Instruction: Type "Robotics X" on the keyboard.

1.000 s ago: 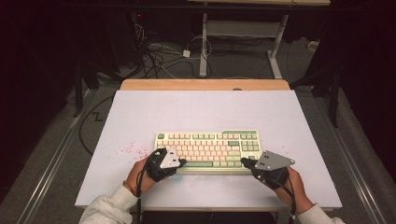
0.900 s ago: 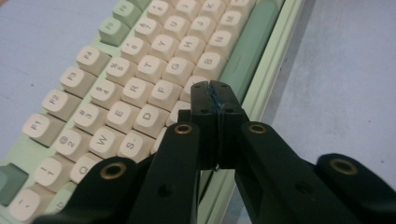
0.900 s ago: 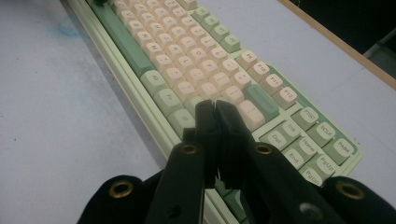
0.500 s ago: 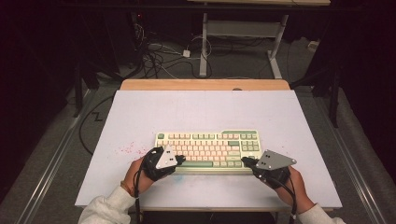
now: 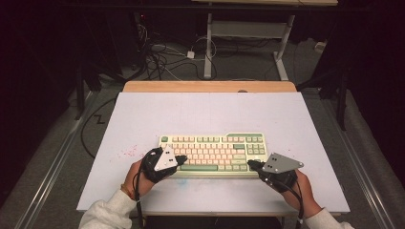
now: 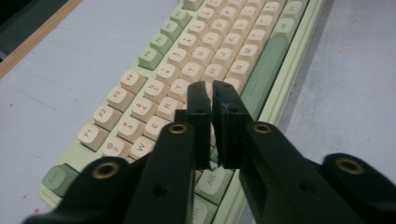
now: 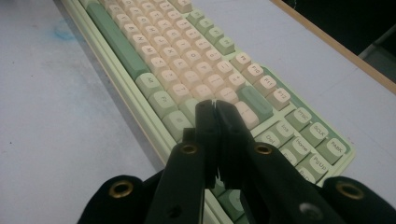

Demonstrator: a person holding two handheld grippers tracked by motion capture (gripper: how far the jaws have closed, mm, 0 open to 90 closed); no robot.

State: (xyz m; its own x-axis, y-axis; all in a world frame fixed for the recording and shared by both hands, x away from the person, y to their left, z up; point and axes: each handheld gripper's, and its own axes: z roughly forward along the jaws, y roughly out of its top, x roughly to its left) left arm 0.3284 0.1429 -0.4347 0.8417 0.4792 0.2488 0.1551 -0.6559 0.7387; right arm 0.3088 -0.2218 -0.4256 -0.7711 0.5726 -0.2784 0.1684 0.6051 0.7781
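A pale green keyboard (image 5: 215, 152) with cream and green keys lies on the white table (image 5: 205, 109), near its front edge. My left gripper (image 5: 182, 159) hovers over the keyboard's left end. In the left gripper view its tips (image 6: 212, 88) sit just above the letter keys (image 6: 187, 60). Its jaws have just been closing and stand shut with nothing between them. My right gripper (image 5: 251, 164) rests at the keyboard's front right corner. In the right gripper view its jaws (image 7: 214, 105) are shut and empty, above the keys (image 7: 187, 51) beside the navigation block.
A wooden strip (image 5: 210, 86) runs along the table's far edge. Beyond it, cables (image 5: 162, 57) lie on the floor by a white desk frame (image 5: 208, 43). Red speckles (image 5: 126, 153) mark the table left of the keyboard.
The left gripper has shifted slightly over the keyboard's left end. The right gripper has stayed where it was.
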